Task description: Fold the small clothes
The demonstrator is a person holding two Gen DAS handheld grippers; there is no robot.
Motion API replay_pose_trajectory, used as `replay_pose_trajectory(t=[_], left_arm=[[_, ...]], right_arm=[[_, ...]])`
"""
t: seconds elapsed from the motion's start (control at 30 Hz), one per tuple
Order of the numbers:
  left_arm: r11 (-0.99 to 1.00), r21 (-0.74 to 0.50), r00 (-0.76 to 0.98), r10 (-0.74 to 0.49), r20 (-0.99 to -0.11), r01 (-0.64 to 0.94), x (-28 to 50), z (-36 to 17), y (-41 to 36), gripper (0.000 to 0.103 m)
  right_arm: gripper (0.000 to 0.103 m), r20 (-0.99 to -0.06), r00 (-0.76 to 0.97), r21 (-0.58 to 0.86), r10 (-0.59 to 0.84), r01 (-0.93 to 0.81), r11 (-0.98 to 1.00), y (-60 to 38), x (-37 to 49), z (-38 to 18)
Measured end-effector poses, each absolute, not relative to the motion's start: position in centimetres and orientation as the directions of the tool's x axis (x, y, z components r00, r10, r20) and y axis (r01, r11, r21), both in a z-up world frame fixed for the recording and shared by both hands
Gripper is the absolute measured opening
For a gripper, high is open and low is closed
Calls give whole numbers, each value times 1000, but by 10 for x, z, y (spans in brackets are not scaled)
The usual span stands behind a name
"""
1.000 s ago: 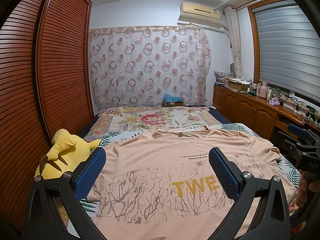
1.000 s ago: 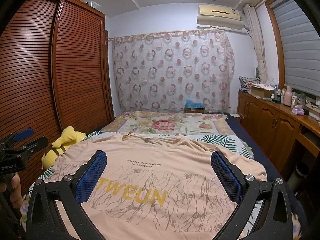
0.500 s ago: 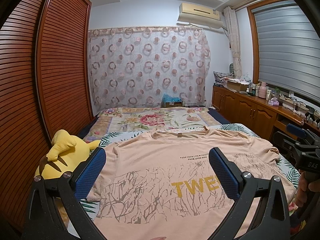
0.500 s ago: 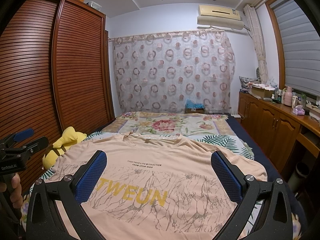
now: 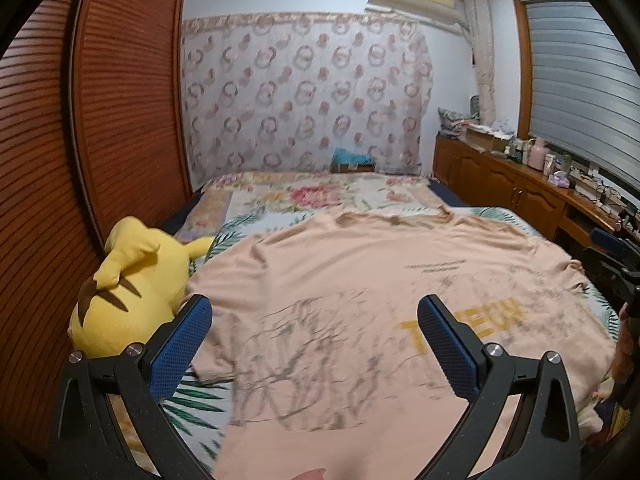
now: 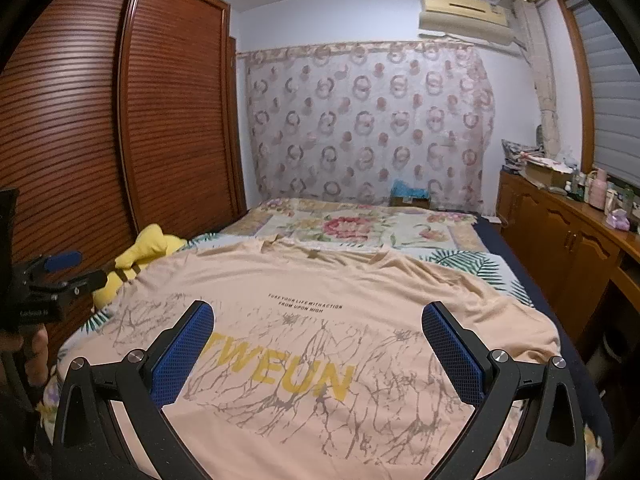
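Observation:
A peach T-shirt (image 5: 340,280) with yellow letters and a grey crack print lies spread flat, front up, on the bed; it also shows in the right wrist view (image 6: 320,300). My left gripper (image 5: 314,320) is open and empty, above the shirt's lower left part near its left sleeve. My right gripper (image 6: 318,324) is open and empty, above the shirt's lower middle over the yellow letters. Each gripper shows at the edge of the other's view: the right gripper (image 5: 612,260) and the left gripper (image 6: 52,276).
A yellow plush toy (image 5: 128,288) lies at the bed's left edge beside the brown slatted wardrobe (image 5: 100,120). A floral quilt (image 6: 352,228) covers the far half of the bed. A wooden cabinet (image 6: 568,240) with small items runs along the right wall.
My left gripper has tilted down and moved a little left; its view is blurred by motion and the plush toy looks nearer. The right gripper has hardly moved. The shirt lies as before.

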State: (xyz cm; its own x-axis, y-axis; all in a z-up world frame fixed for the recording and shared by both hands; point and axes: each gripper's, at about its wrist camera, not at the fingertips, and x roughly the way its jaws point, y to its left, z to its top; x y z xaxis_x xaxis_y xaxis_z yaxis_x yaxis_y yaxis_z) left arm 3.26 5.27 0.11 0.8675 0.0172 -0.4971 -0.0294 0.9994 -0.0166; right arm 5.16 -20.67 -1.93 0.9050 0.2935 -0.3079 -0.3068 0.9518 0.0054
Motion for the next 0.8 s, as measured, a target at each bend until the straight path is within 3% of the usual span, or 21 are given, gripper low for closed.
replay_pose_trajectory(t=[0.37, 0.8], left_arm=[[998, -5, 837, 46, -546, -58, 49, -19, 101, 101], [996, -61, 751, 7, -660, -62, 82, -56, 162, 69]], right_arm=[[103, -388, 853, -40, 350, -395, 918, -192, 78, -12], [103, -470, 765, -36, 440, -514, 857, -175, 101, -21]])
